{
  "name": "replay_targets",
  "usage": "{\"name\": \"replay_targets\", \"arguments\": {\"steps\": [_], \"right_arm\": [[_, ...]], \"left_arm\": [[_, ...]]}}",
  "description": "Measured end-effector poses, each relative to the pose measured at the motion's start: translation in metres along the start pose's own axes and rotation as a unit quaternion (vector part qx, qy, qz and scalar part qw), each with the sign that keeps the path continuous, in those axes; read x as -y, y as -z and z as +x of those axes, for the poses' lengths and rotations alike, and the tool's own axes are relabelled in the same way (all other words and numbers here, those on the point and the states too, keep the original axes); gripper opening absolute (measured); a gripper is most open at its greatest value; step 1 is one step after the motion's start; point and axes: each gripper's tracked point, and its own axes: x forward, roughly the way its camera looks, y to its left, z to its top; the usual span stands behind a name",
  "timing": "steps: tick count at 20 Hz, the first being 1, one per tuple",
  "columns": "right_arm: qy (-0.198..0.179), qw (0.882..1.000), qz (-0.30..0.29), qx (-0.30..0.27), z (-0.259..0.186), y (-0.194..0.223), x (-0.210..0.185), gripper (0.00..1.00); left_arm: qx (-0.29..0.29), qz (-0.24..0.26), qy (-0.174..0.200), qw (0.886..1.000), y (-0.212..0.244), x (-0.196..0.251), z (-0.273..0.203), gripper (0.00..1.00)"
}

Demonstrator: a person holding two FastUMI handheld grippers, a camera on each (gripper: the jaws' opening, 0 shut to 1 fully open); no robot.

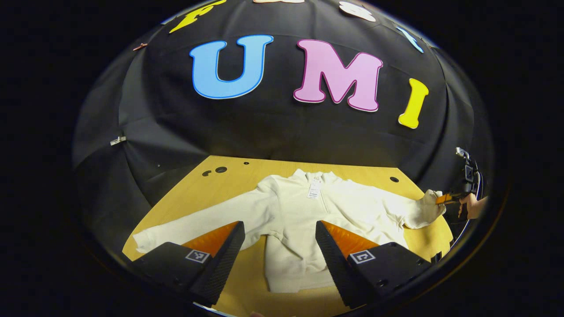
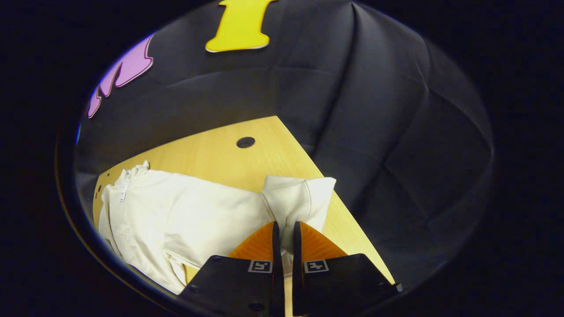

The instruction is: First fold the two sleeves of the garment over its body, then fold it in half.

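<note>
A cream sweatshirt [image 1: 299, 220] lies spread on the yellow wooden table [image 1: 246, 171], collar toward the far wall with a tag at the neck. Its left sleeve [image 1: 194, 224] stretches flat toward the table's left corner. My left gripper [image 1: 280, 231] hovers open over the garment's lower body, holding nothing. In the right gripper view my right gripper [image 2: 284, 229] is shut on the cuff end of the right sleeve [image 2: 295, 198], which bunches up just past the fingertips near the table's right edge. That gripper [image 1: 445, 199] and a hand [image 1: 473, 206] also appear far right in the left gripper view.
Round holes dot the tabletop [image 2: 245, 142] near its far edge. The table's right edge [image 2: 348, 220] runs close beside the held cuff, with black cloth wall beyond. Bare wood [image 1: 246, 281] lies in front of the garment's hem.
</note>
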Motion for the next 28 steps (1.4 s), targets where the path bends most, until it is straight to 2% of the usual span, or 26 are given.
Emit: {"name": "replay_targets", "arguments": {"steps": [3,5,8,10,17,22,24,25,26,27,28], "right_arm": [[-0.038,0.999,-0.001,0.023,-0.017,-0.031,-0.052,0.11],[-0.061,0.997,-0.023,0.032,-0.029,-0.044,-0.088,0.11],[-0.105,0.992,-0.054,0.047,-0.048,-0.06,-0.151,0.11],[-0.135,0.988,-0.054,0.052,-0.053,-0.071,-0.194,0.11],[-0.234,0.967,-0.081,0.067,-0.074,-0.092,-0.365,0.11],[-0.287,0.95,-0.114,0.038,-0.08,-0.044,-0.481,0.11],[-0.293,0.946,-0.141,-0.01,-0.064,0.021,-0.546,0.11],[-0.287,0.946,-0.145,-0.041,-0.059,0.05,-0.563,0.14],[-0.294,0.944,-0.142,-0.051,-0.059,0.062,-0.574,0.18],[-0.306,0.941,-0.131,-0.063,-0.065,0.073,-0.586,0.31],[-0.314,0.938,-0.126,-0.071,-0.07,0.081,-0.592,0.25]], "left_arm": [[0.004,-0.018,-0.01,1.0,0.003,-0.016,-0.004,0.99],[0.008,-0.019,-0.02,1.0,0.003,-0.028,-0.008,0.99],[0.02,-0.02,-0.031,0.999,-0.003,-0.042,-0.013,0.99],[0.023,-0.029,-0.034,0.999,-0.005,-0.049,-0.016,0.99],[0.021,-0.067,-0.057,0.996,-0.004,-0.09,-0.022,0.99],[0.023,-0.087,-0.093,0.992,-0.004,-0.13,-0.038,0.98],[0.011,-0.088,-0.126,0.988,0.005,-0.161,-0.046,0.98],[0.006,-0.092,-0.145,0.985,0.01,-0.174,-0.048,0.98],[0.006,-0.098,-0.148,0.984,0.012,-0.176,-0.051,0.98],[0.006,-0.102,-0.152,0.983,0.014,-0.18,-0.054,0.98],[0.006,-0.103,-0.155,0.982,0.018,-0.184,-0.057,0.98]]}}
